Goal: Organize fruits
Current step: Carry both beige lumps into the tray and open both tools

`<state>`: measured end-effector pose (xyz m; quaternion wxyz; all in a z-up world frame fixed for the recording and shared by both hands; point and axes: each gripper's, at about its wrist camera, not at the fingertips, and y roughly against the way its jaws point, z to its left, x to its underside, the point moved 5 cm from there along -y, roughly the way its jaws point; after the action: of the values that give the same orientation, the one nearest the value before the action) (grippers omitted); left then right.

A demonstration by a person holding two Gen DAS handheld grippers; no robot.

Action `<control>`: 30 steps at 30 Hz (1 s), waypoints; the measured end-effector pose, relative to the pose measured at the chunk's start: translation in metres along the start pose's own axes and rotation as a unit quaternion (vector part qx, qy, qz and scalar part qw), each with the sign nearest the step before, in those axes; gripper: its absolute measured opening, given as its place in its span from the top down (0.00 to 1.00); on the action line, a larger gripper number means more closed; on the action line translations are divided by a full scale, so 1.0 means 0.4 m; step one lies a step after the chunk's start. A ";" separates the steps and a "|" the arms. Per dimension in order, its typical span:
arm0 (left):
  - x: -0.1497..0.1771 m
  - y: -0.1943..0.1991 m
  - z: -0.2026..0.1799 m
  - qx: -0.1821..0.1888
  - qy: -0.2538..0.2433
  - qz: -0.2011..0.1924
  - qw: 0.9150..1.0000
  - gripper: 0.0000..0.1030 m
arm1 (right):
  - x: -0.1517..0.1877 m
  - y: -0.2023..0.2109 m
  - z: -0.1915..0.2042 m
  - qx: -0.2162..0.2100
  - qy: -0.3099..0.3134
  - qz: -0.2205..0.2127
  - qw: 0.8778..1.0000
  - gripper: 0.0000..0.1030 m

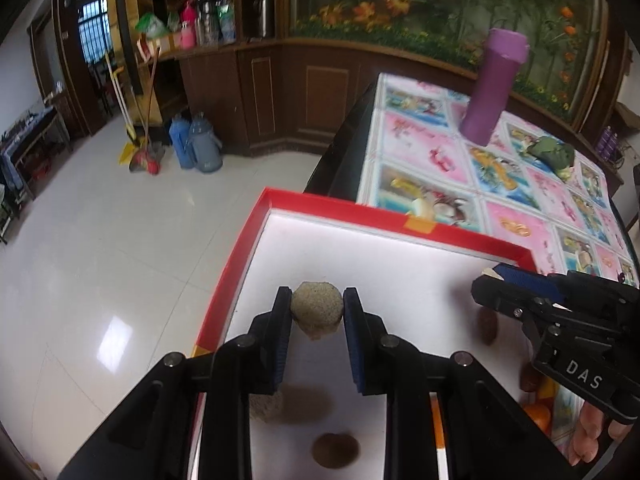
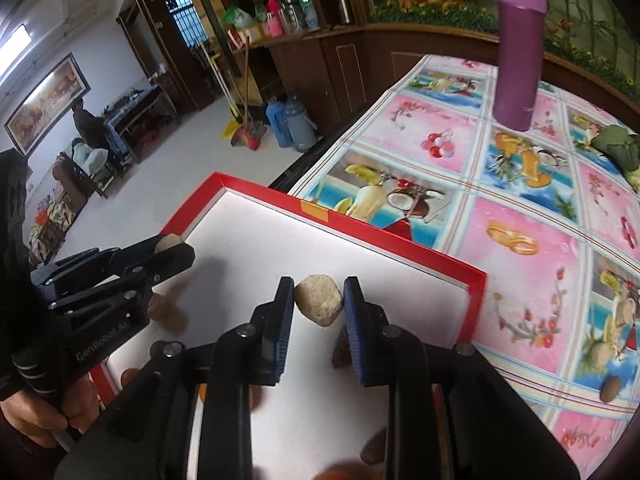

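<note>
Red-rimmed tray (image 1: 352, 210) overhanging table edge (image 1: 370, 148), floor (image 1: 120, 240) beside

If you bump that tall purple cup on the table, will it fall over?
Probably. The purple cup is tall and narrow, standing upright on a small base on the tablecloth, so a push near its top would likely tip it. Being round, it may then roll. It looks like plastic, so probably not breakable.
</note>
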<state>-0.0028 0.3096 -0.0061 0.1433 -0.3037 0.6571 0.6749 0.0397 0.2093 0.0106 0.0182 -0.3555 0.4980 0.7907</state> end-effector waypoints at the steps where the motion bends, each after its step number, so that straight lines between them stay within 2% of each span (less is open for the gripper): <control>1: 0.000 -0.008 0.006 -0.001 0.003 0.006 1.000 0.76 | -0.004 -0.015 0.003 0.000 -0.002 0.007 1.000 0.73; 11: 0.008 -0.056 0.029 -0.004 0.003 0.035 0.999 0.76 | -0.012 -0.102 0.019 0.001 -0.006 0.048 0.999 0.73; 19: 0.009 -0.060 0.030 -0.017 0.004 0.042 0.999 0.75 | -0.009 -0.107 0.031 0.022 0.015 0.048 0.999 0.73; 20: 0.010 -0.060 0.029 -0.021 0.002 0.042 0.999 0.74 | -0.007 -0.106 0.032 0.024 0.017 0.046 0.999 0.73; 22: 0.015 -0.058 0.028 -0.031 0.004 0.042 0.999 0.58 | -0.003 -0.104 0.035 0.027 0.024 0.045 0.998 0.73; 25: 0.018 -0.025 0.030 -0.047 0.009 0.018 0.999 0.53 | 0.011 -0.084 0.040 0.020 0.029 0.044 0.998 0.73; 28: 0.018 0.031 0.024 -0.050 0.016 -0.016 0.998 0.43 | 0.019 -0.047 0.038 0.015 0.032 0.020 0.999 0.73; 30: 0.023 0.066 0.006 -0.052 0.009 -0.038 0.998 0.40 | 0.029 -0.016 0.034 0.021 0.032 0.003 0.999 0.73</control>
<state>-0.0260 0.3076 0.0096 0.1469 -0.3410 0.6103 0.6998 0.0263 0.2196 0.0024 0.0075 -0.3790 0.5159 0.7682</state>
